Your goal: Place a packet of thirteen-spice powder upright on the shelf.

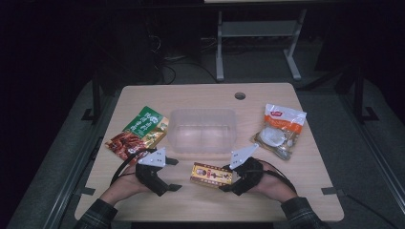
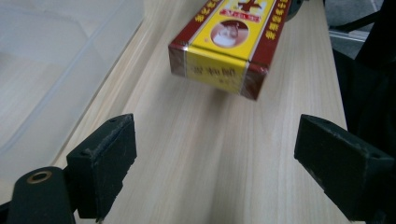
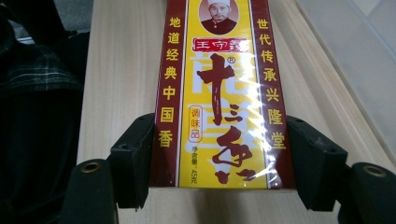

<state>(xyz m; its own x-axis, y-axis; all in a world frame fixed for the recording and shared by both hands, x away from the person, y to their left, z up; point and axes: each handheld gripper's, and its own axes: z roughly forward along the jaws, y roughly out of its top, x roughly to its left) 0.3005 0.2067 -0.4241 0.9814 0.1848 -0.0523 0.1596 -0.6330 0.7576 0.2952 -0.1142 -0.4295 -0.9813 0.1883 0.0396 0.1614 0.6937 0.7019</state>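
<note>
Right gripper view: tongs (image 3: 224, 154) clamping spice box (image 3: 219, 93).

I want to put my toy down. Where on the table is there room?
The clear tub is empty inside. The table is bare behind the tub and along the near edge between the person's sleeves. It is crowded left of the tub, by the green packet and red packet, and around the yellow box.

Beyond the left gripper (image 2: 215, 149), the yellow-and-red box (image 2: 224, 46) runs off the picture's top edge, its near end blurred. Between the right gripper's (image 3: 222, 158) jaws, the box's far end is likewise cut off.
</note>
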